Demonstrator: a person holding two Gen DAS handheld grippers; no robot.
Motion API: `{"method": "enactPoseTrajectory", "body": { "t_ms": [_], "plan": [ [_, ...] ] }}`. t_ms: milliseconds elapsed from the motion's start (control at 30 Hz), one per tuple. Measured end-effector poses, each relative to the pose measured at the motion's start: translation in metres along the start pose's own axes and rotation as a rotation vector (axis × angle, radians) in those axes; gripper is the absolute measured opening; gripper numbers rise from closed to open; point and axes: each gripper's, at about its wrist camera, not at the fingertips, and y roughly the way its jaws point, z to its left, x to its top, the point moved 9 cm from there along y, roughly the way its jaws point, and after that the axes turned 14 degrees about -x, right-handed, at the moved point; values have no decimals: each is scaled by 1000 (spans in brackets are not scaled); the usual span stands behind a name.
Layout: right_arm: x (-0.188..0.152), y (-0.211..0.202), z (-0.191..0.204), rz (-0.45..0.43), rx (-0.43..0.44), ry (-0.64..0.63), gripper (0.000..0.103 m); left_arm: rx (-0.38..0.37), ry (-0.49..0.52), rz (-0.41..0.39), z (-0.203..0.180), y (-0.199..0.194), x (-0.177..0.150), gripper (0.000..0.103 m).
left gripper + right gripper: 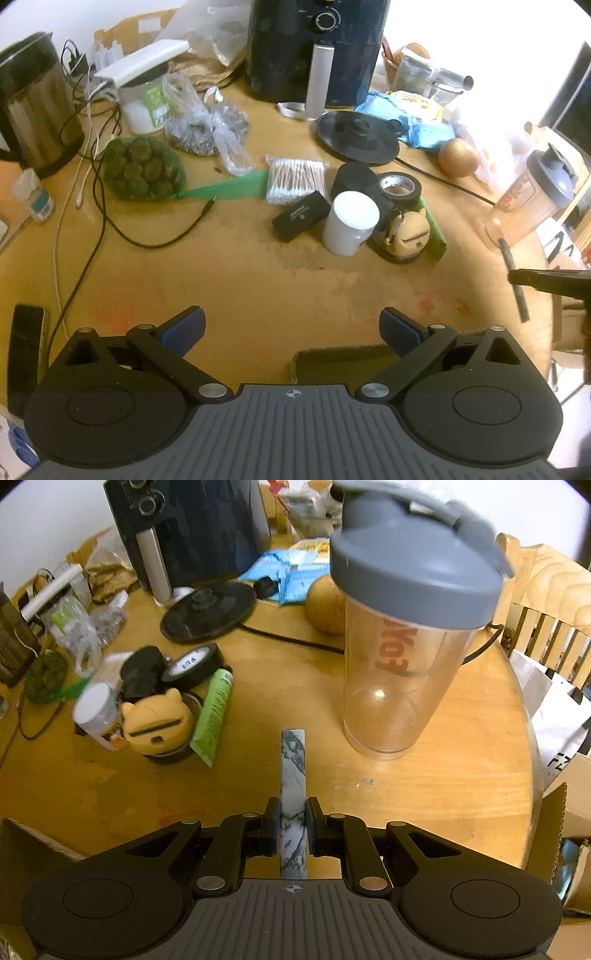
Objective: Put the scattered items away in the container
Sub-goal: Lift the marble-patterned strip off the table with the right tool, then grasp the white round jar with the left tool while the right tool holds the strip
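Note:
My right gripper (293,805) is shut on a flat marbled grey-white bar (293,760), held off the wooden table (443,775) in front of a clear shaker bottle (406,635). In the left wrist view the same bar (522,310) hangs at the right edge. My left gripper (291,319) is open and holds nothing, above a cardboard box corner (332,360). Mid-table lie a cotton swab pack (295,179), a small black case (299,218), a white pot (351,225), a black tape roll (400,186), a yellow bear figure (406,232) and a green tube (214,716).
At the back stand an air fryer (314,48), a kettle (33,103) and its base (358,136). Cables (96,206) trail across the left side beside a green bag of dark balls (142,168). A phone (26,350) lies front left. A wooden chair (543,602) stands on the right.

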Motion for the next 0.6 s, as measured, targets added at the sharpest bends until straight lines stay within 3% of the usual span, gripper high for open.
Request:
{"method": "enactPoseTrajectory", "body": {
  "t_ms": [600],
  "plan": [
    [-12, -50, -6, -41, 59, 129, 17, 23, 165, -7, -15, 26, 36, 102]
  ]
}}
